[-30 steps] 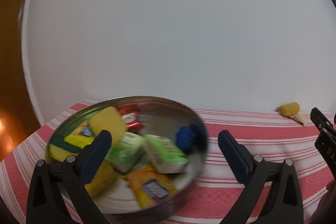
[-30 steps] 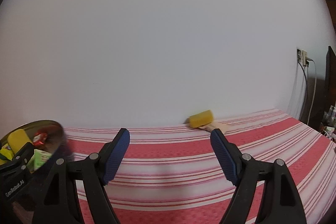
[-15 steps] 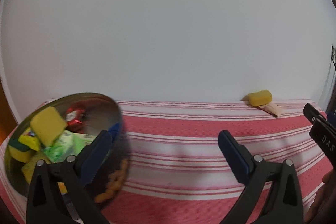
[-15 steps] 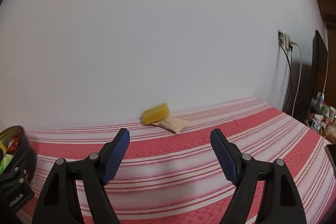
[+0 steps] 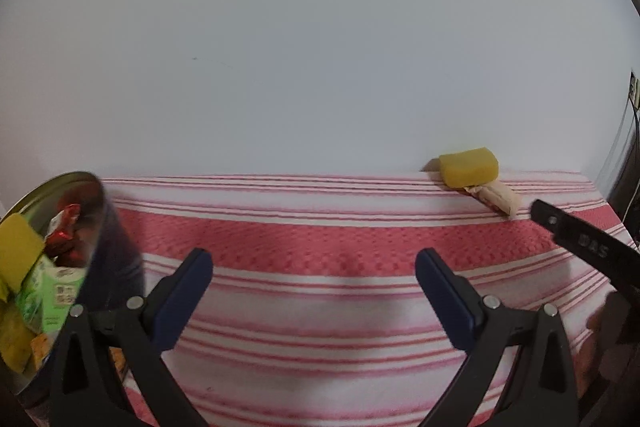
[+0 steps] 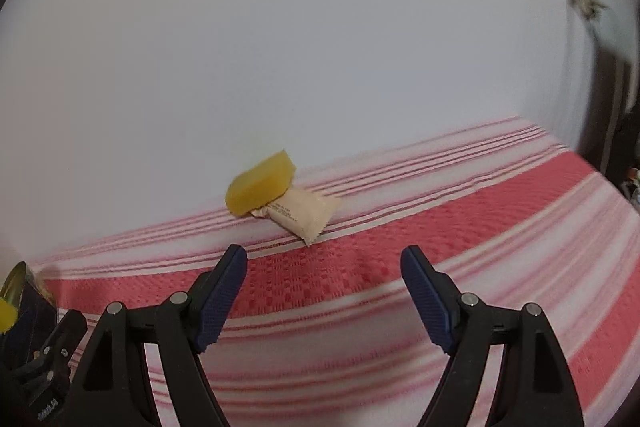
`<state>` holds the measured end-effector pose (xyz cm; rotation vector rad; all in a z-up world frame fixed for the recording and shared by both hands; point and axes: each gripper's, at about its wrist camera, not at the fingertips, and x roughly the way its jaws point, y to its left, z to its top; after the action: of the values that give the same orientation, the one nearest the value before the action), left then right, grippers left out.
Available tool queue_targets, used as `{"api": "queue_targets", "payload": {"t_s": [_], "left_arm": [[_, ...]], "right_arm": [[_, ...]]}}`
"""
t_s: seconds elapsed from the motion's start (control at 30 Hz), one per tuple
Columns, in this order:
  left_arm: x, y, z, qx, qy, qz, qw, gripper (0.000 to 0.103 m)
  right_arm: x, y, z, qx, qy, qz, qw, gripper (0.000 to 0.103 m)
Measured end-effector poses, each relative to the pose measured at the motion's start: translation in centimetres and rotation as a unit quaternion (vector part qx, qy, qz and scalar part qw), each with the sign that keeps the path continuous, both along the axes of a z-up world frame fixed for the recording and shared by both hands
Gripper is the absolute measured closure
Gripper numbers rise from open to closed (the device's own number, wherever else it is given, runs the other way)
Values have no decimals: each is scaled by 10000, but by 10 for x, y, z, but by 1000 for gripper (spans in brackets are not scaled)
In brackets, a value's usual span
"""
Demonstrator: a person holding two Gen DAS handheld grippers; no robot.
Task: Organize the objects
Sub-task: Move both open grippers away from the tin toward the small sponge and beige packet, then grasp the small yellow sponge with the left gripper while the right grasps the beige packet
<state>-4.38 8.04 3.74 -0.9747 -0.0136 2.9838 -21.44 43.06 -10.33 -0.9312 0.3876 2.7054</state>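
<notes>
Both tongs, left tongs (image 5: 314,277) and right tongs (image 6: 324,275), released and empty above the red-striped surface (image 6: 360,279).
Yellow sponge (image 6: 260,189) lies against the white wall (image 6: 280,47), touching a cream packet (image 6: 306,213); a metal tin (image 5: 86,195) sits well left of the sponge.

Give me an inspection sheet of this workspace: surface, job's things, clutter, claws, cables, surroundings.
Surface: red and white striped woven tablecloth, flat, running up to the wall.
Job's things: yellow rectangular sponge block at the wall, resting partly on a cream plastic snack packet; round metal tin at far left, filled with a yellow sponge, green cartons and a red wrapper.
Clutter: nothing seen.
Claws: left claw open, nothing between its jaws; right claw open, nothing between its jaws, pointed toward the sponge block and packet.
Cables: wall socket with hanging cords, blurred.
Surroundings: plain white wall; dark furniture at the right edge, unclear.
</notes>
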Motion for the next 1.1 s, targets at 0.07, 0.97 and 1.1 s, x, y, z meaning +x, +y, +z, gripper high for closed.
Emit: {"api": "queue_targets", "payload": {"t_s": [0.07, 0.97, 1.1], "left_arm": [[-7, 5, -1, 15, -79, -33, 10000, 1], [-52, 66, 1, -10, -360, -176, 9992, 1], [-63, 94, 4, 27, -356, -419, 9985, 1]], "right_arm": [[-15, 5, -4, 17, -160, 187, 9997, 22], [0, 20, -1, 282, -974, 1377, 9853, 63], [27, 36, 12, 320, -607, 812, 9943, 63]]}}
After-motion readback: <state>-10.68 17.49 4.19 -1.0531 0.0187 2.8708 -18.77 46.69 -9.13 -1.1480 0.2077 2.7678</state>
